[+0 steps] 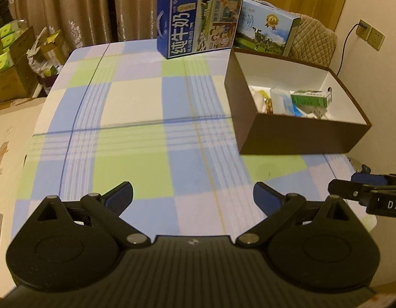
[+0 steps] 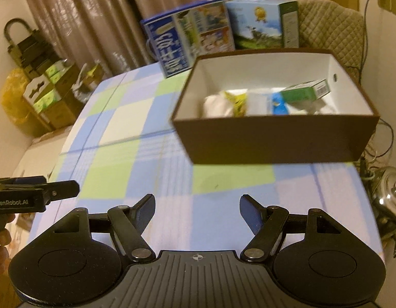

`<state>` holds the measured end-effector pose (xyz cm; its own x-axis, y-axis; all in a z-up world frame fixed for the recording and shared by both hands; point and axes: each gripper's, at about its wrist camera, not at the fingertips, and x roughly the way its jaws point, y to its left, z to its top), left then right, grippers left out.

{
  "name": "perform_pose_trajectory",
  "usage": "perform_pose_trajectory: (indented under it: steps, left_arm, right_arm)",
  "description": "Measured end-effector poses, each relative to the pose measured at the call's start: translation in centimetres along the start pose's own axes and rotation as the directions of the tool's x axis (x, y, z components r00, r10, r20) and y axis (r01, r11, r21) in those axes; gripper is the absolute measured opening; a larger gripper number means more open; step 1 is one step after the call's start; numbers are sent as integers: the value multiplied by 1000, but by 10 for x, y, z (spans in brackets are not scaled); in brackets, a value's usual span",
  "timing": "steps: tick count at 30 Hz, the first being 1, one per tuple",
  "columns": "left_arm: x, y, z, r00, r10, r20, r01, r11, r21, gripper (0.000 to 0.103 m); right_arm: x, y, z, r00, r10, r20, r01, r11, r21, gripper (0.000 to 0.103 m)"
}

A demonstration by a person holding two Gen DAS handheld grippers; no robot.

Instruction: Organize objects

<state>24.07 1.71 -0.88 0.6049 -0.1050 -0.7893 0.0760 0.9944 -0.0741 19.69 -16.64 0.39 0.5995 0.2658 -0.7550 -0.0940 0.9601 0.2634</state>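
Brown-walled storage box already holds a green carton, a yellow packet and a blue item. Nothing loose shows on the checked tablecloth beside it, so sorting looks nearly finished. Left gripper and right gripper hover before the box, both spread and empty.
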Motion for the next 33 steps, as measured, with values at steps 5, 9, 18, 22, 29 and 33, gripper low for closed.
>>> perform_pose_trajectory:
  steps: [5,9,18,22,29,33]
  left_arm:
    - [-18,17,-25,1000,10,-11,-10,1000,-17,99]
    - [-27,30,-42,1000,13,-21,-14,999,-36,99]
    - [-49,52,-76,999,29,-26,-30,997,-70,99]
    - [-56,59,-86,999,40,-29,-42,996,-80,99]
    - [-65,65,-100,999,44,-31,-47,995,-89,99]
    - [-68,68,-103,999,46,-30,-48,995,-89,99]
  right_arm:
    - [-2,26,-20,1000,11,-23,-11,1000,-25,70]
    - [-2,43,-32,999,24,-38,-26,999,-46,70]
    - [-2,76,-54,997,48,-60,-54,994,-95,70]
    - [-1,85,-61,996,55,-66,-62,992,-106,70]
    - [-1,96,-70,996,63,-69,-71,990,-118,70]
    - [-1,100,-72,996,64,-69,-72,990,-119,70]
